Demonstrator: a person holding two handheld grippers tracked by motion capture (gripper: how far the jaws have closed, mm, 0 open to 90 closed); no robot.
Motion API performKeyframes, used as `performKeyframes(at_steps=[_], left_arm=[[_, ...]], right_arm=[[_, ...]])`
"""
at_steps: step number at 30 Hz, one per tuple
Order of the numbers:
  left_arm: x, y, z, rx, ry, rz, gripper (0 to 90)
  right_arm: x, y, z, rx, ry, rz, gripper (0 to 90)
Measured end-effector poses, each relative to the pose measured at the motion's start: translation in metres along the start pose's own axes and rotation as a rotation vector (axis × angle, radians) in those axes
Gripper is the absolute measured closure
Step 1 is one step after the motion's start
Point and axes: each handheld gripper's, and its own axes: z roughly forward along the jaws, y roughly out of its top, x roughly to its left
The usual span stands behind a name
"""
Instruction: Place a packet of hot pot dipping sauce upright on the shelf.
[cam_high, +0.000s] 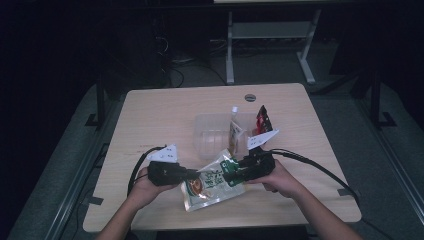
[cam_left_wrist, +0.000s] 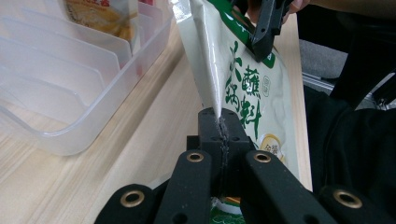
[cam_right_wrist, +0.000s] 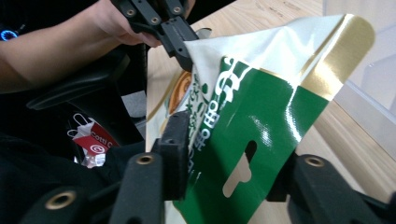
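Note:
A green and white food pouch (cam_high: 212, 182) hangs between my two grippers just above the table's near edge. My left gripper (cam_high: 192, 174) is shut on the pouch's white side seam (cam_left_wrist: 215, 100), and its jaws (cam_left_wrist: 220, 123) meet on the film. My right gripper (cam_high: 231, 176) stands at the pouch's green header. In the right gripper view the header with its hang hole (cam_right_wrist: 252, 112) lies slanted between the jaws of the right gripper (cam_right_wrist: 229, 161), which stand well apart and do not pinch it. The left gripper (cam_right_wrist: 180, 39) shows beyond, clamped on the far edge.
A clear plastic tray with dividers (cam_high: 215, 131) stands mid-table behind the pouch, holding a yellow packet (cam_high: 234, 131) and a red and black packet (cam_high: 262, 120). The tray wall (cam_left_wrist: 70, 93) lies close to the left gripper. Cables trail off both sides of the wooden table (cam_high: 165, 110).

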Motion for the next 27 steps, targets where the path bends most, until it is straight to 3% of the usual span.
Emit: performKeyframes(at_steps=[16, 20, 27], left_arm=[[0.0022, -0.0009, -0.0017, -0.019, 0.01, -0.006, 90.0], [0.0028, -0.001, -0.0013, -0.02, 0.011, -0.003, 90.0], [0.0061, -0.0017, 0.0001, -0.033, 0.011, -0.01, 89.5]], right_arm=[[-0.0005, 0.0006, -0.0064, -0.03, 0.022, 0.002, 82.1], [-0.0013, -0.0005, -0.0063, -0.037, 0.016, -0.031, 87.5], [0.0, -0.0008, -0.0077, -0.046, 0.031, -0.046, 89.4]])
